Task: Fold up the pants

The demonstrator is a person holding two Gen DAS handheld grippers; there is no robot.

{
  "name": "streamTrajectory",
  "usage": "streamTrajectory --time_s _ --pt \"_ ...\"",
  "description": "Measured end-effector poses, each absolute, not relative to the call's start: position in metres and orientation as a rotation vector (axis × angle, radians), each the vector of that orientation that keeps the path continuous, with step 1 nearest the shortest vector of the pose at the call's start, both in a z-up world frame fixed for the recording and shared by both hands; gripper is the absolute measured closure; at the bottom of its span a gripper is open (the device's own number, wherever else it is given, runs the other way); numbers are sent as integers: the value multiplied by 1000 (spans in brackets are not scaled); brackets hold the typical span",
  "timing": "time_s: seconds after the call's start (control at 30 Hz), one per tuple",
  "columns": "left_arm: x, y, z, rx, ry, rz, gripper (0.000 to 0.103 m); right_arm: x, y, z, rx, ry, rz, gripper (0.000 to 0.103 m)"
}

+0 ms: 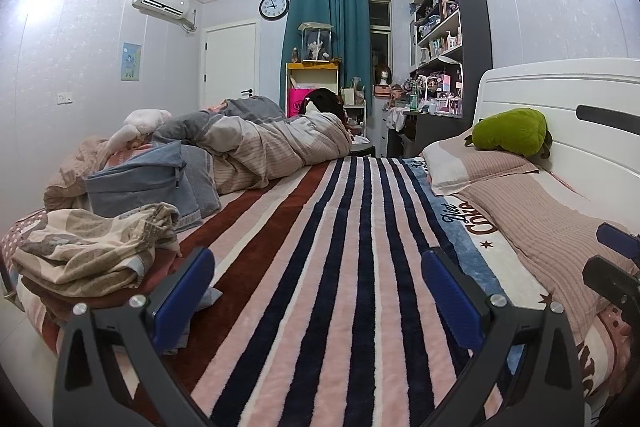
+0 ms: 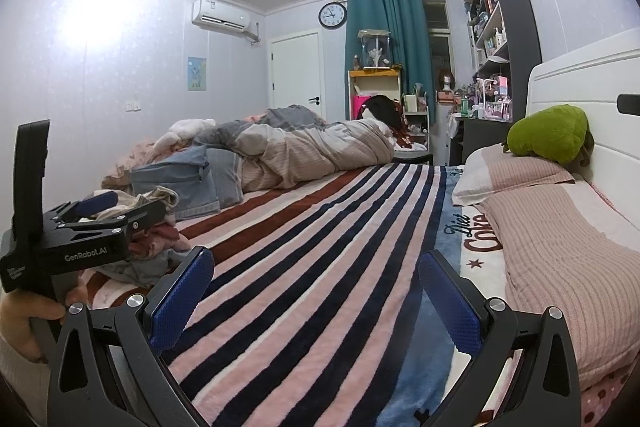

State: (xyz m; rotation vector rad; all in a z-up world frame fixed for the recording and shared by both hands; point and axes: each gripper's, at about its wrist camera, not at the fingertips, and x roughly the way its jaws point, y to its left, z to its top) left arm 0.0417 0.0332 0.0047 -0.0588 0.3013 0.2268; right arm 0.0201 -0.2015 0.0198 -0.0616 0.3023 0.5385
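Note:
A pile of crumpled clothes topped by beige patterned pants lies at the left edge of the striped blanket; it also shows in the right wrist view. Folded blue jeans sit behind it, also in the right wrist view. My left gripper is open and empty, low over the blanket, just right of the pile. It shows from the side in the right wrist view. My right gripper is open and empty over the blanket's middle; part of it shows in the left wrist view.
A rumpled duvet lies across the far end of the bed. Pillows with a green plush lie along the white headboard on the right. Shelves and a desk stand beyond.

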Motion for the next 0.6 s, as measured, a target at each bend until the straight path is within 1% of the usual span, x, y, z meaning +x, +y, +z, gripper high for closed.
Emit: streamTrajectory --time_s 0.6 --pt "40 33 6 -60 300 224 1 20 -201 19 -60 302 537 1"
